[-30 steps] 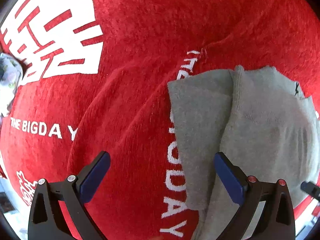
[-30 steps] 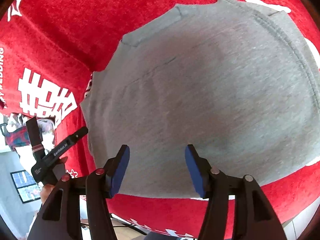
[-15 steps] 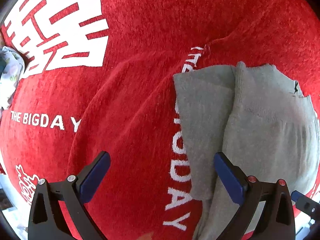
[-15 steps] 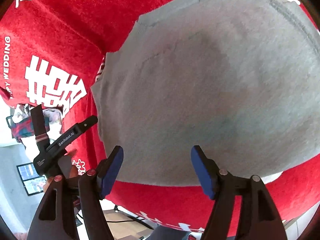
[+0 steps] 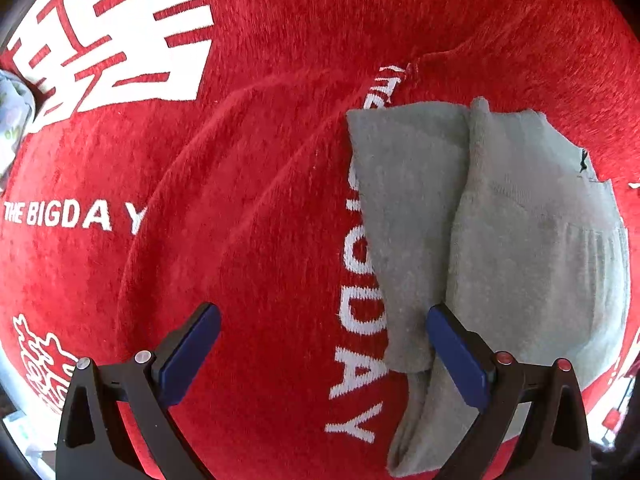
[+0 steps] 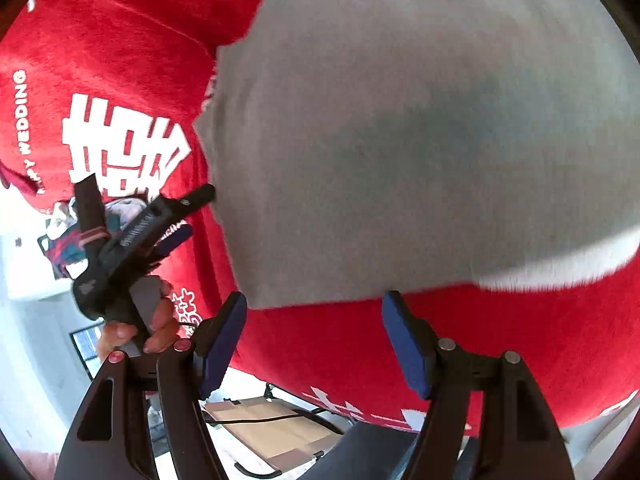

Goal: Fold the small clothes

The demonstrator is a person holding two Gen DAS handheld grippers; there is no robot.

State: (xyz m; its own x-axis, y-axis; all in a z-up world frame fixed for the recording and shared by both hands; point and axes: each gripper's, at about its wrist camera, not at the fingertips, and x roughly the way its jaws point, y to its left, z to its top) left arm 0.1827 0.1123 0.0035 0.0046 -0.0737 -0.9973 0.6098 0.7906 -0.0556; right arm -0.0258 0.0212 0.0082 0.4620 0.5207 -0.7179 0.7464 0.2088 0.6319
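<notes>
Over the red cloth (image 5: 260,220), your right gripper (image 6: 314,344) has pulled back off the grey garment (image 6: 400,140), seemingly lifted; both grippers, left (image 5: 320,344) included, hover released, empty.

The red cloth (image 5: 260,200) reads "THE BIGDAY" and, elsewhere, "WEDDING".

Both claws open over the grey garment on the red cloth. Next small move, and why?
Probably bring the right claw forward onto the near edge of the grey garment and close. Both claws are open and empty, the garment lies partly folded on the red cloth, and that hem sits just ahead of the right claw's tips.
</notes>
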